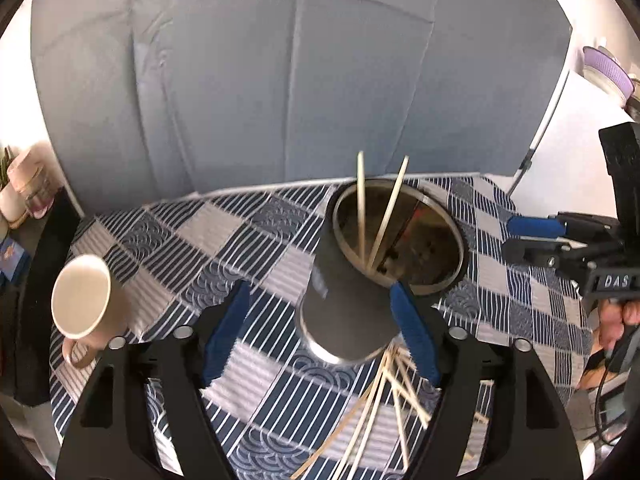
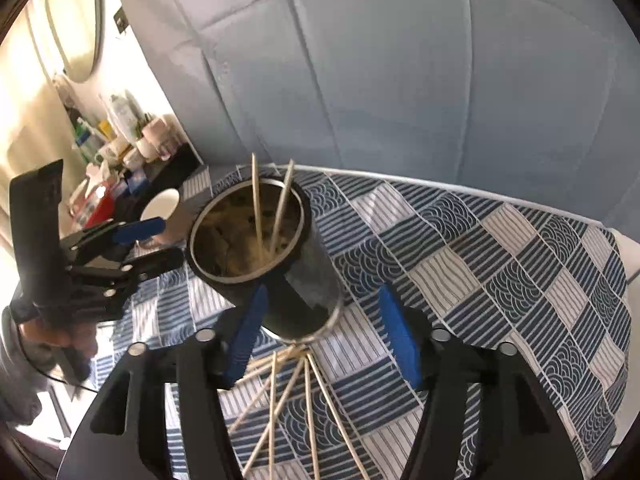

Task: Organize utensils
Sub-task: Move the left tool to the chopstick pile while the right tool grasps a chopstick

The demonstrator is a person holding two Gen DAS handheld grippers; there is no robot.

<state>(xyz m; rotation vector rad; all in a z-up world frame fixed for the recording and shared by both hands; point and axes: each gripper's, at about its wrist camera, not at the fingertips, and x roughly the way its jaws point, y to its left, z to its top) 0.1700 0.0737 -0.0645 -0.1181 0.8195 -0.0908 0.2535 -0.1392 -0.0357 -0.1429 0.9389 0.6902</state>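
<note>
A black cylindrical utensil holder (image 1: 352,300) with a metal rim stands on a counter covered by a blue-and-white patchwork tablecloth (image 1: 248,240). Two wooden chopsticks (image 1: 374,216) lean upright inside the holder, their tips above the rim. A loose pile of chopsticks (image 1: 384,404) lies fanned on the cloth just in front of the holder's base.

The left hand-held gripper (image 1: 320,332) has its blue-padded fingers spread wide on either side of the holder's lower body; whether the right pad touches the wall cannot be told. The right hand-held gripper (image 2: 320,332) is likewise spread wide, grasping nothing, its left pad close beside the holder and its right pad well apart from it. Seen from the left wrist, the right hand-held gripper's body bears the white letters "DAS" (image 1: 616,281).

A cream mug (image 1: 86,304) stands on the cloth, left of the holder. A quilted grey-blue headboard (image 1: 300,72) rises behind the counter.
</note>
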